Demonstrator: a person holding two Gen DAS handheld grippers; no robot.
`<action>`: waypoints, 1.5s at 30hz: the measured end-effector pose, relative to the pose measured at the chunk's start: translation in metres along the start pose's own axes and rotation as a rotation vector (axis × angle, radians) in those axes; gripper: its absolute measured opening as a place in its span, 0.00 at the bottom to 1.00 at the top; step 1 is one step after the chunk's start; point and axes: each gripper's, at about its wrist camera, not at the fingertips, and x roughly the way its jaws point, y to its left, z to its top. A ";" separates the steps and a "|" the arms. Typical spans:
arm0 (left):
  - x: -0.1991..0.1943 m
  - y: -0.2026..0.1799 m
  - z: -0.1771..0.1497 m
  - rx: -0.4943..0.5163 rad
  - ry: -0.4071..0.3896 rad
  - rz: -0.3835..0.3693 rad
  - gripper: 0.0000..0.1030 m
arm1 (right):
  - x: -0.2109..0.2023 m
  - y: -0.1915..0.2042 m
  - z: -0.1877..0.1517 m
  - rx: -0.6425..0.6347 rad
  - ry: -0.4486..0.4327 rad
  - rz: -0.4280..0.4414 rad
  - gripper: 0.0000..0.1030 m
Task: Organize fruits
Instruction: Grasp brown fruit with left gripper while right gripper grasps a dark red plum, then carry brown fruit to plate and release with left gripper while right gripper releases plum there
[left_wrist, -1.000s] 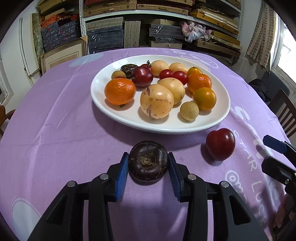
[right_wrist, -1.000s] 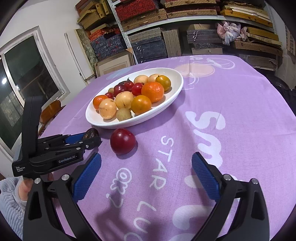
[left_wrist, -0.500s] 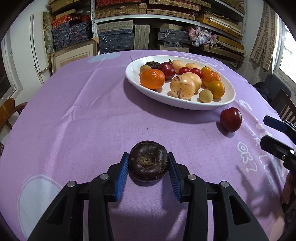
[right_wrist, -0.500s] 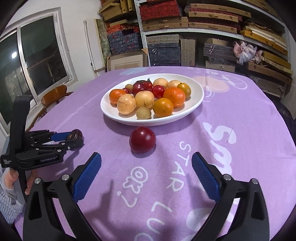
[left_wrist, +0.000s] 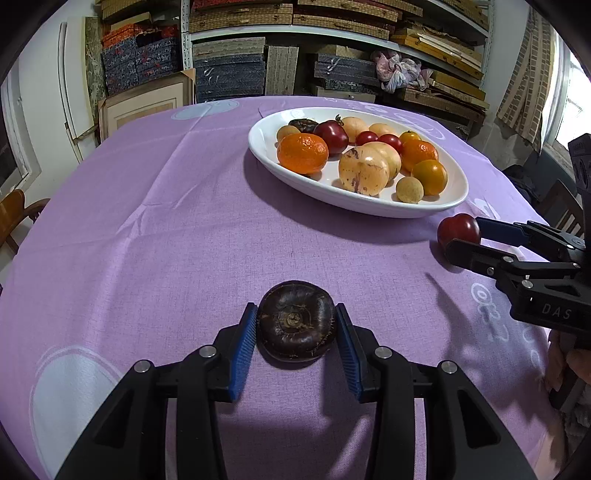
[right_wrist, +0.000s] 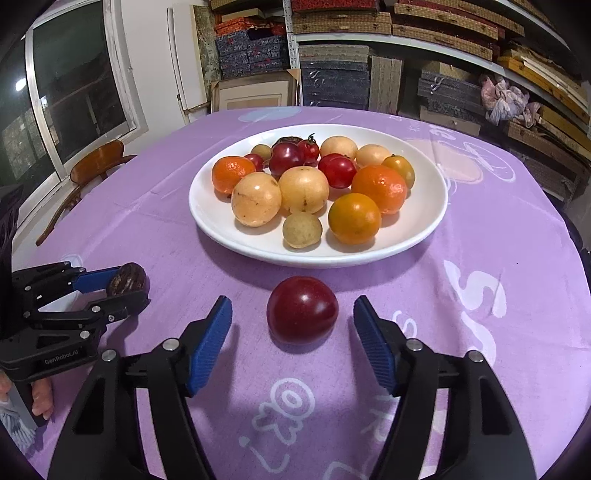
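My left gripper (left_wrist: 295, 314) is shut on a dark brown round fruit (left_wrist: 295, 326), low over the purple cloth and well short of the plate. The right wrist view shows this left gripper (right_wrist: 125, 284) and its fruit (right_wrist: 127, 278) at the left. A dark red fruit (right_wrist: 302, 309) lies on the cloth just in front of the white plate (right_wrist: 207, 218). My right gripper (right_wrist: 291, 301) straddles it with its jaws closing, and a gap shows on each side of the fruit. In the left wrist view the right gripper (left_wrist: 465, 236) reaches the red fruit (left_wrist: 458, 229) beside the plate (left_wrist: 266, 147).
The plate holds several oranges, pale yellow fruits, red tomatoes and a small tan one. Shelves of boxes (left_wrist: 229, 74) stand behind the table. A wooden chair (right_wrist: 92, 170) and a window are at the left. A person's fingers (right_wrist: 37, 402) hold the left gripper's handle.
The left gripper drew back from the plate with the dark fruit, then held still. The right gripper moved forward to the red fruit and its jaws narrowed around it.
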 end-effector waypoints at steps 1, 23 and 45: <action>0.000 0.000 0.000 0.000 0.000 0.000 0.41 | 0.001 -0.003 0.000 0.012 0.006 0.014 0.61; 0.000 0.002 0.000 -0.012 -0.003 -0.019 0.42 | 0.012 -0.011 0.001 0.070 0.050 0.082 0.39; -0.108 -0.028 0.123 0.103 -0.266 -0.003 0.41 | -0.171 -0.003 0.085 -0.003 -0.285 0.085 0.38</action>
